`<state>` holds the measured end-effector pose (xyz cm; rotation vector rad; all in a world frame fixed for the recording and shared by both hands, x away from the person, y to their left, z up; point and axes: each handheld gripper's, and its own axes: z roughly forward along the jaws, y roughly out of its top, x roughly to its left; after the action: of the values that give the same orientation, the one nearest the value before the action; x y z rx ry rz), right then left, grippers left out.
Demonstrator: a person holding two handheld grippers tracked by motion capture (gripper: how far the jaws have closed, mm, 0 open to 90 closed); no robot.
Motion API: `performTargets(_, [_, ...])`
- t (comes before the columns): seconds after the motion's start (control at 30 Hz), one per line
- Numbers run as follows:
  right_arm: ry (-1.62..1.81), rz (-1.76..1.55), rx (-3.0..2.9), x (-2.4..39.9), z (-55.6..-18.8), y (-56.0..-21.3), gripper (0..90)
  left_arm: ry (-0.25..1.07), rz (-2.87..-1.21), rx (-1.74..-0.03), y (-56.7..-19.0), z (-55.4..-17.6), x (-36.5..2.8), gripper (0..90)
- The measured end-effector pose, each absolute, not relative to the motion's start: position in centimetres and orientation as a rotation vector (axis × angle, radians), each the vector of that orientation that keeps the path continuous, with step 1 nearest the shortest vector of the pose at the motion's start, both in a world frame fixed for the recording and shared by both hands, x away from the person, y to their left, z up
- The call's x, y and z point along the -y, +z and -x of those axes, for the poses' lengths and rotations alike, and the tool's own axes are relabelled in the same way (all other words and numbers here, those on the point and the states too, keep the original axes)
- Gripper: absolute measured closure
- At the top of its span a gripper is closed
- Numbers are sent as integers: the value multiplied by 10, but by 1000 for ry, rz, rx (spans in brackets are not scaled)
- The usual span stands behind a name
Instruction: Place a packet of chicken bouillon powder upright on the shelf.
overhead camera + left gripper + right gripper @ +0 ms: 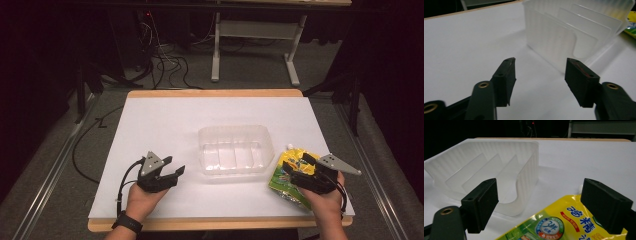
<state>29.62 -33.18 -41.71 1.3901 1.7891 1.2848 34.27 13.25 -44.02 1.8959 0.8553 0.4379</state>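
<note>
1. We list a white table surface point(165, 125) with a wooden edge showing along its far and near sides.
2. We list a translucent plastic bin point(235, 149) with upright dividers inside, standing near the middle of the table between the two grippers. In the left gripper view the same bin point(574, 32) stands ahead and to the right of the jaws; in the right gripper view the bin point(489, 167) stands ahead and to the left.
3. We list a yellow-and-green pouch point(289, 172) with a white spout, lying flat on the table just right of the bin, near the front edge. In the right gripper view the pouch point(554, 225) lies below and between the jaws, printed face up.
4. We list the left gripper point(172, 172), held in the left hand point(145, 200) on the near left of the table, well apart from the pouch. Its jaws stand partly apart, with bare table between them; the left gripper point(540, 72) holds nothing.
5. We list the right gripper point(295, 172), held in the right hand point(327, 200), poised over the pouch. Its jaws stand wide, one on each side above the pouch; we see no pad pressing on it.
</note>
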Motion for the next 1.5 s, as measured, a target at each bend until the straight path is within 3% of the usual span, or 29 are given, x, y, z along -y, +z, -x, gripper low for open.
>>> performTargets(0.37, [1255, -1454, -1734, 355, -281, -422, 229, 444, -1910, -786, -441, -349, -90, 677])
performTargets(0.6, [1228, -1480, -1712, 363, -273, -423, 256, 473, -1902, -827, -442, -354, -81, 752])
performTargets(0.67, [1209, -1519, -1693, 370, -269, -426, 286, 484, -1900, -833, -443, -355, -78, 794])
performTargets(0.77, [1169, -1554, -1664, 376, -265, -429, 424, 471, -1892, -844, -442, -356, -78, 801])
performTargets(0.93, [1035, -1703, -1612, 392, -259, -439, 685, 408, -1893, -807, -439, -352, -81, 650])
performTargets(0.97, [1035, -1703, -1612, 392, -259, -439, 685, 408, -1893, -807, -439, -352, -81, 613])
performTargets(1.0, [994, -1755, -1602, 398, -257, -443, 783, 422, -1887, -784, -437, -349, -84, 578])
performTargets(1.07, [935, -1805, -1602, 405, -255, -449, 880, 431, -1870, -761, -433, -346, -89, 544])
performTargets(1.27, [894, -1931, -1629, 421, -253, -465, 900, 475, -1828, -773, -427, -348, -105, 512])
performTargets(1.5, [914, -1954, -1687, 412, -257, -469, 900, 482, -1810, -807, -427, -355, -114, 510])
